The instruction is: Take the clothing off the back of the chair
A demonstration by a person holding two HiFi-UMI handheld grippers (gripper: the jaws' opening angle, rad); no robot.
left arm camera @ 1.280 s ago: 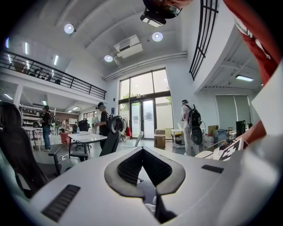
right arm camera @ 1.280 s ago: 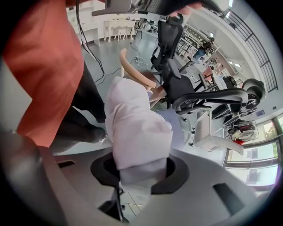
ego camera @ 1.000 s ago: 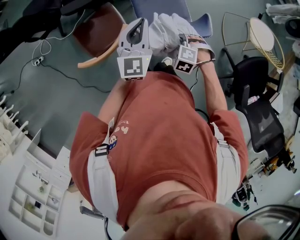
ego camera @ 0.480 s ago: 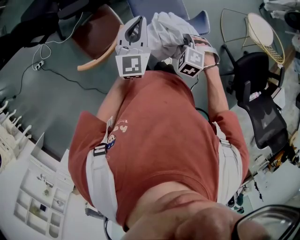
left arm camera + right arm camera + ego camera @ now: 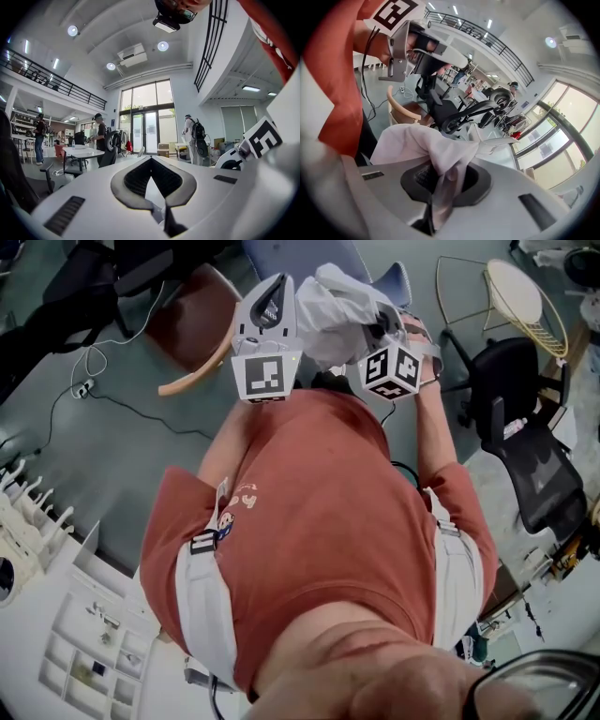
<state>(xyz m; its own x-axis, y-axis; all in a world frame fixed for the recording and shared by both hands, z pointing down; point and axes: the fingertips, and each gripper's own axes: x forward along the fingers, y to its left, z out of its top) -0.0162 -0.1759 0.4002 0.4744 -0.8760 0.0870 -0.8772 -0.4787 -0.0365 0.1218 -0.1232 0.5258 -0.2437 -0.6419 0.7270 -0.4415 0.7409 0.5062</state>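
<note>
The white clothing (image 5: 339,307) is bunched up in front of the person's red shirt, lifted above the blue chair (image 5: 292,253) at the top edge. My right gripper (image 5: 373,332) is shut on it; in the right gripper view the cloth (image 5: 417,145) runs down between the pads of that gripper (image 5: 436,206). My left gripper (image 5: 272,294) is held level beside the cloth on its left. Its jaws meet with nothing between them in the left gripper view (image 5: 164,216). How much of the cloth still touches the chair back is hidden.
A brown chair with a curved wooden arm (image 5: 192,324) stands to the left, with a cable (image 5: 122,395) on the floor by it. A black office chair (image 5: 525,456) and a wire-frame chair (image 5: 520,306) stand at the right. White sorting trays (image 5: 84,652) lie at lower left.
My right gripper has risen and rolled, its marker cube turning, and the white clothing has come up with it. The left gripper has barely shifted.
</note>
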